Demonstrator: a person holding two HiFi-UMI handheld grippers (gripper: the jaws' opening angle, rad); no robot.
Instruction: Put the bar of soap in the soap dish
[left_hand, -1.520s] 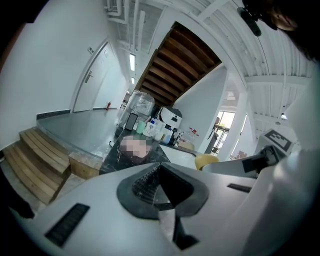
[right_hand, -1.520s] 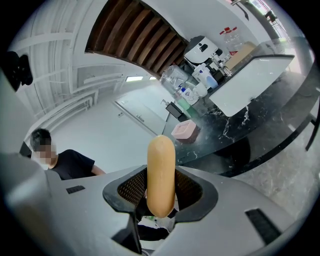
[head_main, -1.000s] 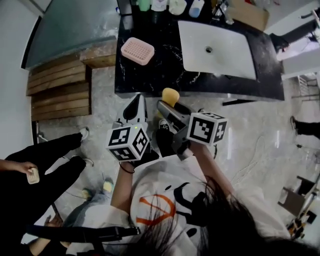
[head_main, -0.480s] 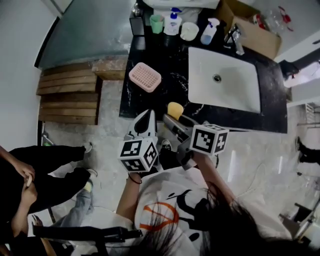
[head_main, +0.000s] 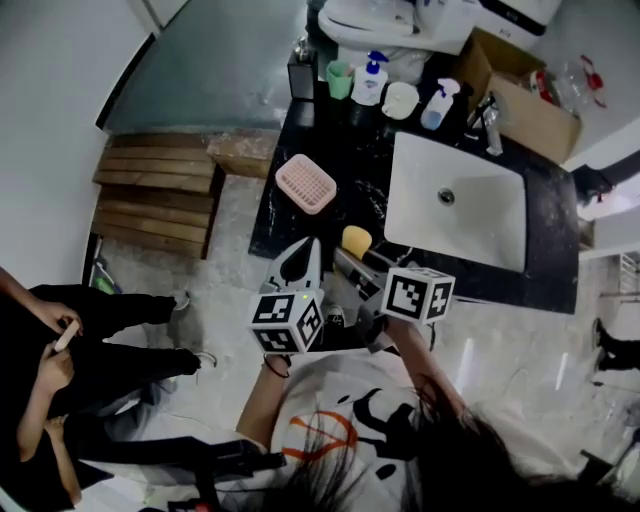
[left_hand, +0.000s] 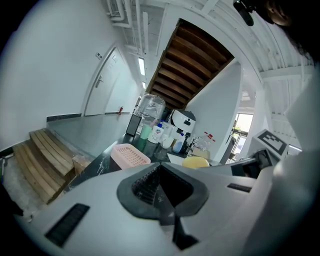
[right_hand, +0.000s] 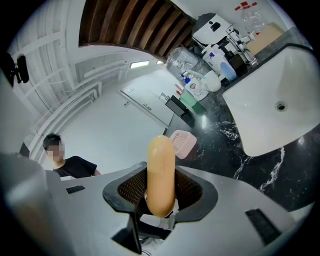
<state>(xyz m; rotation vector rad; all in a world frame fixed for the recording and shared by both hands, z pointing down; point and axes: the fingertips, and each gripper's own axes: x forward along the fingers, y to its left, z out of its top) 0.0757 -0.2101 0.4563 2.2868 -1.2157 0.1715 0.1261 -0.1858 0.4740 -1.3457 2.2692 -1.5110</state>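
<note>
Soap (right_hand: 160, 175): yellow-orange rounded bar, on edge, clamped in right gripper (right_hand: 161, 196), over counter's (head_main: 290, 228) front edge. Dish (head_main: 306, 184): pink, slotted, near counter's left edge, apart from soap. Left gripper (left_hand: 161, 190): jaws together, nothing between. Only right gripper view shows the clamp; head view shows the soap-to-dish gap.

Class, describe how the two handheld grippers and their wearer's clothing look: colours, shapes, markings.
Both the left gripper and right gripper are pale grey wedges with dark ribbed pads. Each carries a white cube with black square markers. The person wears a white top printed orange and black.
</note>
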